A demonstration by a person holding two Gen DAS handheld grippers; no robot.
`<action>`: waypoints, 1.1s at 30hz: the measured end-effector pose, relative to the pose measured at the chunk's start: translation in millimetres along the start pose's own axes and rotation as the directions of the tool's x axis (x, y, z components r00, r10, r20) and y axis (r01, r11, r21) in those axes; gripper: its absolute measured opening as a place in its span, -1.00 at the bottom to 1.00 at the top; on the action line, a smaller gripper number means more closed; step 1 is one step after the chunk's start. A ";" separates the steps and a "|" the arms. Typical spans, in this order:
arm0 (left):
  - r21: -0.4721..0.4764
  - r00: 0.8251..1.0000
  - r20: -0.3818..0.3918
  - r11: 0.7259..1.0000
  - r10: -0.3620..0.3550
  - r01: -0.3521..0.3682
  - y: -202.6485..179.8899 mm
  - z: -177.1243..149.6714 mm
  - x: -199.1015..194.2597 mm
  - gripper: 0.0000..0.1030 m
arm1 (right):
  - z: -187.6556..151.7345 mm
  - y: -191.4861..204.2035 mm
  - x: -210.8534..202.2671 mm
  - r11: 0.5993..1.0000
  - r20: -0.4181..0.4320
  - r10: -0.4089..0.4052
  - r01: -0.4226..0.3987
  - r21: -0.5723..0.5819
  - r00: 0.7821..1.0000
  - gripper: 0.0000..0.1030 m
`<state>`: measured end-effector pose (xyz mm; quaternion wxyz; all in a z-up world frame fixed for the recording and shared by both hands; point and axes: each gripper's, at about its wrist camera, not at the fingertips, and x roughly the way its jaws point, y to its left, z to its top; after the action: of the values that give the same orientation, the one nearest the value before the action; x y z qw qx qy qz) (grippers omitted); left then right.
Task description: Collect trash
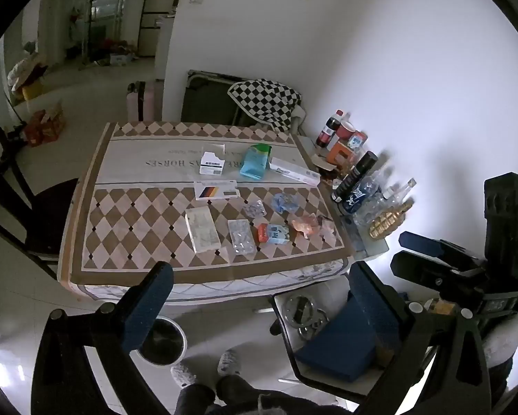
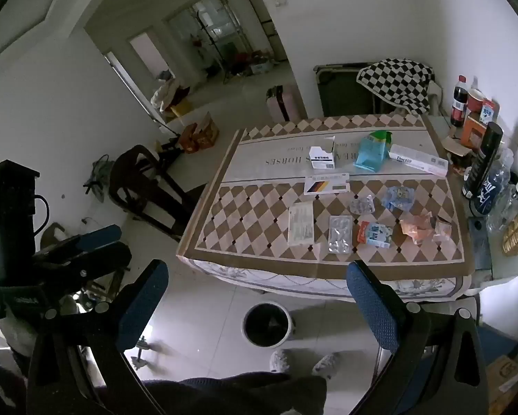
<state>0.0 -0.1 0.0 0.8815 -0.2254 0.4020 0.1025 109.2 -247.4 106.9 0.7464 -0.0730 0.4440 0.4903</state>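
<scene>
Right wrist view: the right gripper [image 2: 255, 294] is being held back from the bench [image 2: 328, 269], its blue-padded fingers [image 2: 373, 297] spread wide with nothing between them. In the left wrist view the left gripper [image 1: 259, 297] is likewise being held short of the near edge, fingers [image 1: 148, 297] spread and empty.

The trash is lying scattered over the diamond-patterned cloth, mostly on the near right part. A silver blister pack [image 2: 340, 234] is lying flat beside a long white leaflet-like carton [image 2: 301, 223]; an orange-and-blue small box [image 2: 374, 234] is sitting just right of the blister pack, and a crumpled orange wrapper [image 2: 416, 230] is lying further right. Behind these, a clear crumpled blister [image 2: 361, 204] and a crumpled blue wrapper [image 2: 398, 197] are resting near each other. Farther back, a flat striped card box [image 2: 326, 183], an opened white box [image 2: 323, 159], a blue pouch [image 2: 371, 154] and a long toothpaste carton [image 2: 418, 160] are spread across the white band.

All of it is judged to be light. The wrappers are expected to be soft and crushable, so they can be pinched anywhere on their raised folds. The blister pack is judged thin, slick and flat to the cloth, best taken across its short edges. The cartons are likely hollow, to be gripped across their narrow sides.

A round bin [image 2: 267, 325] is standing on the floor below the near edge.
</scene>
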 end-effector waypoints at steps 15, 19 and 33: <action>-0.006 1.000 -0.003 1.000 -0.012 0.012 -4.5 -1.4 8.4 1.00 | 4.5 -1.5 2.9 1.000 0.003 0.005 -0.005 0.003 1.000 1.00; -0.007 1.000 -0.002 1.000 -0.008 0.008 -8.1 0.8 9.5 1.00 | 5.5 -1.6 3.8 1.000 0.001 0.006 -0.006 0.001 1.000 1.00; -0.012 1.000 0.005 1.000 -0.015 0.015 -7.0 8.2 3.1 1.00 | 9.5 -2.7 6.2 1.000 -0.002 0.007 -0.007 0.002 1.000 1.00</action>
<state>10.1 -2.3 4.6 0.8818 -0.2335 0.3977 0.0989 117.7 -239.5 107.2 0.7445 -0.0712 0.4453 0.4923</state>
